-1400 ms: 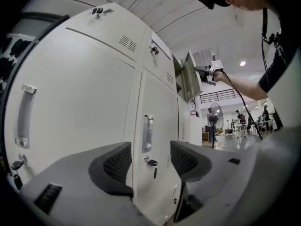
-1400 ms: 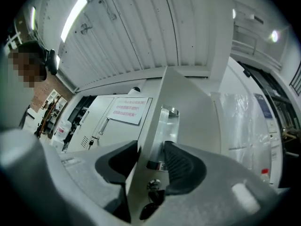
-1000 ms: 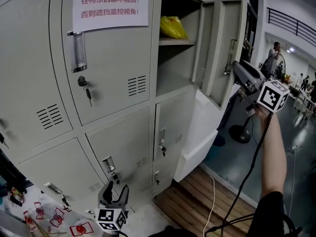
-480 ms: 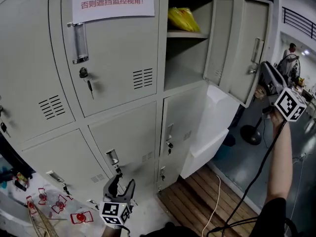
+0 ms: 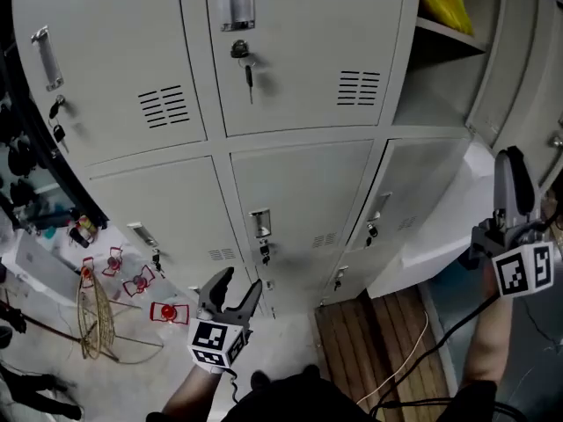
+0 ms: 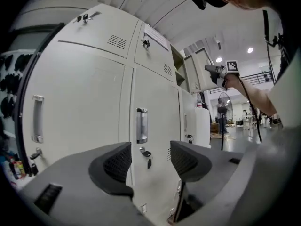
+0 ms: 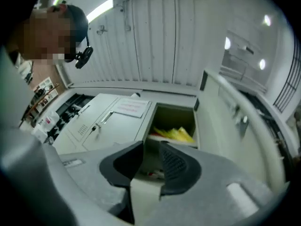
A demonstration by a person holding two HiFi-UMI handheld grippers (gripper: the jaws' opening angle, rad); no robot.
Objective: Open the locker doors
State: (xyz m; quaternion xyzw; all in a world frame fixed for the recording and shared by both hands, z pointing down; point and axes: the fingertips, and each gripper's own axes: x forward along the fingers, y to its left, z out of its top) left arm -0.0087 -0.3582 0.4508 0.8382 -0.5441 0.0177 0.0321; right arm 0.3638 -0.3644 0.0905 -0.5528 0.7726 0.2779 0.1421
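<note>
The grey lockers fill the head view. At the upper right, one door stands open, showing a compartment with a yellow bag. My right gripper points up just below that door's lower edge, apart from it. Its jaws stand partly apart with nothing between them. In the right gripper view the right gripper looks at the yellow bag and the open door. My left gripper is open low down, facing a shut lower door with its handle and key.
A white lower door hangs open at the right. Wooden boards with a pale cable lie on the floor under it. Red-and-white tags and a wire bundle lie at the left. A person stands far off.
The head view has tilted down toward the lower lockers. My right gripper has come away from the open upper door's handle and dropped lower. The left gripper stays low.
</note>
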